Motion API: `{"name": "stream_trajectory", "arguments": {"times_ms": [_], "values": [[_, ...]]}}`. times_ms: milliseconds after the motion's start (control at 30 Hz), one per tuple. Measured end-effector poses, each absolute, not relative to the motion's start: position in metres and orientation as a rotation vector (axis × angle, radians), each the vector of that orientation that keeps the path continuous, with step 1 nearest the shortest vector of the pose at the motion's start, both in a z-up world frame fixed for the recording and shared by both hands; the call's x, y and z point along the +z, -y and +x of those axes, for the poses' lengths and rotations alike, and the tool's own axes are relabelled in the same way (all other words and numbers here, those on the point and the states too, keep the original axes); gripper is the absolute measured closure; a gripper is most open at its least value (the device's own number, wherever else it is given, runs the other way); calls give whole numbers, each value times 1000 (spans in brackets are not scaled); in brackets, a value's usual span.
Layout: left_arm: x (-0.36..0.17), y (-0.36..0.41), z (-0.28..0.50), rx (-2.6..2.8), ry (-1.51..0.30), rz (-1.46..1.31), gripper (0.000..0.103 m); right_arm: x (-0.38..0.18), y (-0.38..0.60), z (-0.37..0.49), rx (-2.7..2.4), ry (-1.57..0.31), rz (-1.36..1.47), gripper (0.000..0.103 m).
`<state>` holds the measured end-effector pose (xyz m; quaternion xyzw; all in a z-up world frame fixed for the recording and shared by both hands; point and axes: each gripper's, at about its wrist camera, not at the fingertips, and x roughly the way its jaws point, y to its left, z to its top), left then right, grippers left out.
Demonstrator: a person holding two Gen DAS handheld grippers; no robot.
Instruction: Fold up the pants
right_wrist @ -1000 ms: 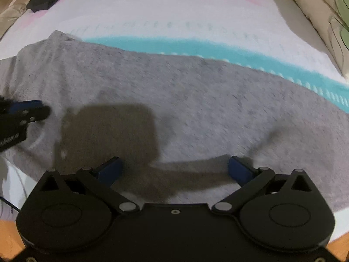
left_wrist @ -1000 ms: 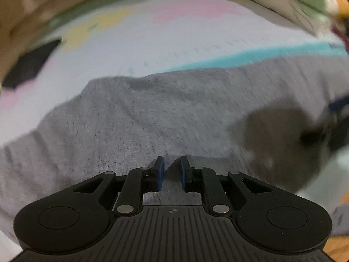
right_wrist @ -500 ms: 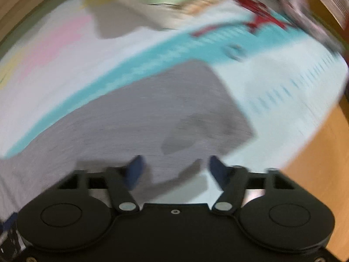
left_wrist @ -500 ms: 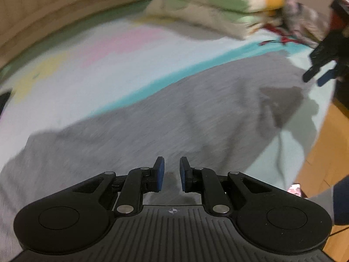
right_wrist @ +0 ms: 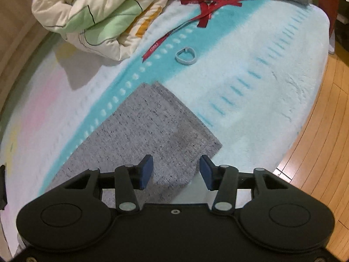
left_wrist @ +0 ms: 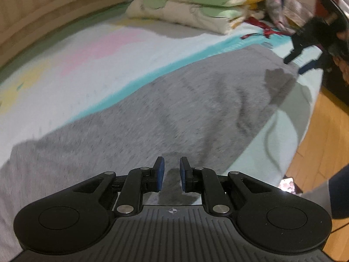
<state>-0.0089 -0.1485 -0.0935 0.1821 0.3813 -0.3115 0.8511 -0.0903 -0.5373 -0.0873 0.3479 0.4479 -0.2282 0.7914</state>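
Note:
Grey pants lie flat along a pastel striped blanket on a bed. My left gripper hovers over the pants' near edge, its jaws a narrow gap apart with nothing between them. In the right wrist view the leg end of the pants lies below my right gripper, which is open and empty above the hem corner. The right gripper also shows in the left wrist view, far right, over the leg end.
A folded quilt lies at the back of the bed. A red ribbon and a small white ring lie on the blanket beyond the hem. Wooden floor borders the bed on the right.
Both grippers have swung right along the pants toward the leg end. The right gripper's jaws have narrowed from wide open. The left jaws keep the same narrow gap.

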Motion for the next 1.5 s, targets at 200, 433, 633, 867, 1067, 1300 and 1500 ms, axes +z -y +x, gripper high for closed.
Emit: {"name": "stream_trajectory", "arguments": {"times_ms": [200,433,633,867,1067,1300,1500], "values": [[-91,134,9,-605,-837,315,88,-101,533,-82,-514,-958,761,56],[-83,128,22,-555,-843,234,88,-72,500,-79,-551,-920,521,94],[-101,137,24,-519,-889,309,88,-93,518,-79,-647,-1004,587,94],[-106,143,23,-509,-879,345,88,-80,539,-94,-681,-904,759,18],[-106,143,23,-506,-885,335,87,-88,549,-87,-646,-925,839,15],[-105,140,26,-515,-894,324,87,-89,554,-63,-508,-1007,755,9],[-106,141,24,-521,-885,330,87,-98,588,-69,-385,-954,851,9]]}}
